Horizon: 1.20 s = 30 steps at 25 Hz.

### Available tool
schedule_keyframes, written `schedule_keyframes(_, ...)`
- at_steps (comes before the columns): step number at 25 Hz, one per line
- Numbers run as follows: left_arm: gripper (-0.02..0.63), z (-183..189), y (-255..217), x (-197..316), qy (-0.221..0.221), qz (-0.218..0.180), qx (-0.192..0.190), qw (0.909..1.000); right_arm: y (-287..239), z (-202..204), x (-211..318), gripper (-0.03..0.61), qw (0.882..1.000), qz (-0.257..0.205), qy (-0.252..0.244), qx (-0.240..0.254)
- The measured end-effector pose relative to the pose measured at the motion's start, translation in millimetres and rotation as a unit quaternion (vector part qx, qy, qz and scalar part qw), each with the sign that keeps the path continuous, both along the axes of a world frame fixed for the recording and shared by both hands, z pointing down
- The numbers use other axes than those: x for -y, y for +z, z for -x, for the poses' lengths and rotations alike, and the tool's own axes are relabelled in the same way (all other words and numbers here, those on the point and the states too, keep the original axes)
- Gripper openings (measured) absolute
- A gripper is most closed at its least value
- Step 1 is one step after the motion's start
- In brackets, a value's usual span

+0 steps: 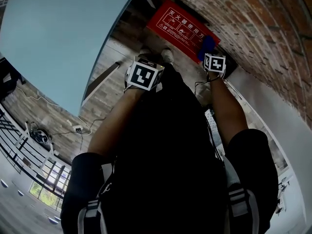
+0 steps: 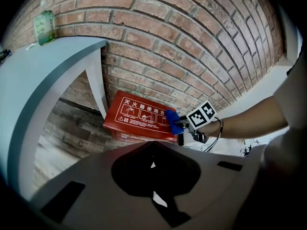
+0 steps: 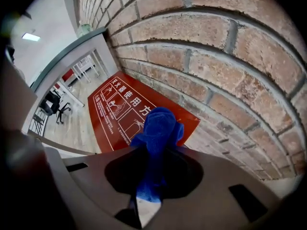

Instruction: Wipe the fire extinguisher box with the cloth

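Note:
The red fire extinguisher box (image 1: 175,26) stands on the floor against the brick wall, white printed instructions on its top (image 3: 115,109). A blue cloth (image 3: 158,128) is bunched between the jaws of my right gripper (image 3: 148,195), which is shut on it. The cloth (image 1: 206,45) rests on the box's right end, near the wall. In the left gripper view the cloth (image 2: 173,121) covers the right edge of the box (image 2: 139,116). My left gripper (image 2: 156,181) hangs back from the box, above the floor, shut with nothing in it.
A brick wall (image 1: 253,18) runs behind the box. A pale blue-grey table (image 2: 38,80) stands left of it, its leg (image 2: 98,85) close to the box, a green item (image 2: 46,27) on top. A power strip and cables (image 1: 78,128) lie on the wooden floor.

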State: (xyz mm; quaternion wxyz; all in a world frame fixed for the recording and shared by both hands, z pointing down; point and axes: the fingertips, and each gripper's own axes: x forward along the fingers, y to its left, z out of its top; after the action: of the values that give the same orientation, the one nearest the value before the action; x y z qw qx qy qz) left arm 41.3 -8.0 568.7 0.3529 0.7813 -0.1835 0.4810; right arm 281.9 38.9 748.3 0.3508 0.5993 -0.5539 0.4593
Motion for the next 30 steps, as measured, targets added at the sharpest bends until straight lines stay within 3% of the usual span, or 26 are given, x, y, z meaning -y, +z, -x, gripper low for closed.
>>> schedule_keyframes(6,0.008,16,1,2,-0.015,-0.002,0.003,0.9999,2,10,9,0.083,1.000,0.006,-0.004,0.000)
schedule_keyframes(14,0.008,46,0,-4,-0.047,0.002,0.013,0.9988,4,62,70,0.083,0.996,-0.013,-0.082,0.018)
schedule_keyframes(21,0.008,65,2,-10,-0.048,0.005,0.019,0.9987,2,132,131,0.083,0.988,-0.021,-0.150,0.033)
schedule_keyframes(27,0.008,78,6,-9,-0.048,0.012,0.028,0.9984,0,157,130,0.083,0.991,-0.036,-0.121,0.046)
schedule_keyframes(30,0.008,73,6,-5,-0.043,0.013,0.024,0.9987,1,163,115,0.083,0.989,-0.038,-0.135,0.048)
